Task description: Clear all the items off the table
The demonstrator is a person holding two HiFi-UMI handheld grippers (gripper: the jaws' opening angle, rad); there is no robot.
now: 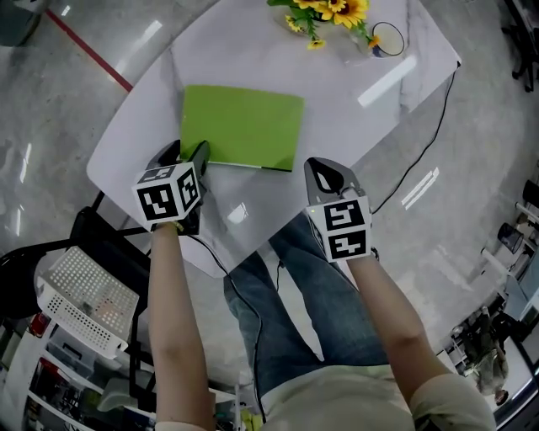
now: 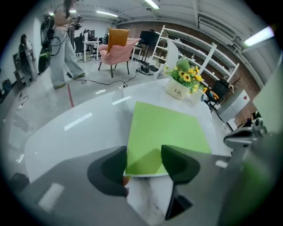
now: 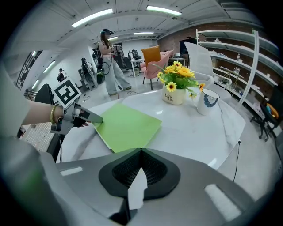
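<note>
A flat green folder (image 1: 244, 126) lies on the white marble table (image 1: 253, 50). My left gripper (image 1: 187, 156) stands open at the folder's near left corner. In the left gripper view, the folder's (image 2: 166, 128) near edge lies between the spread jaws of that gripper (image 2: 143, 163), and the pads do not press on it. My right gripper (image 1: 324, 175) is shut and empty, over the table's near edge to the right of the folder. A pot of yellow flowers (image 1: 333, 13) and a white mug (image 1: 387, 39) stand at the far side. The right gripper view shows the folder (image 3: 126, 126), the flower pot (image 3: 173, 95) and the mug (image 3: 208, 101).
A white perforated basket (image 1: 84, 299) sits on a low rack left of my legs. A black cable (image 1: 421, 151) hangs off the table's right edge onto the floor. A pink chair (image 2: 117, 48) and a standing person (image 2: 62, 44) are far behind the table.
</note>
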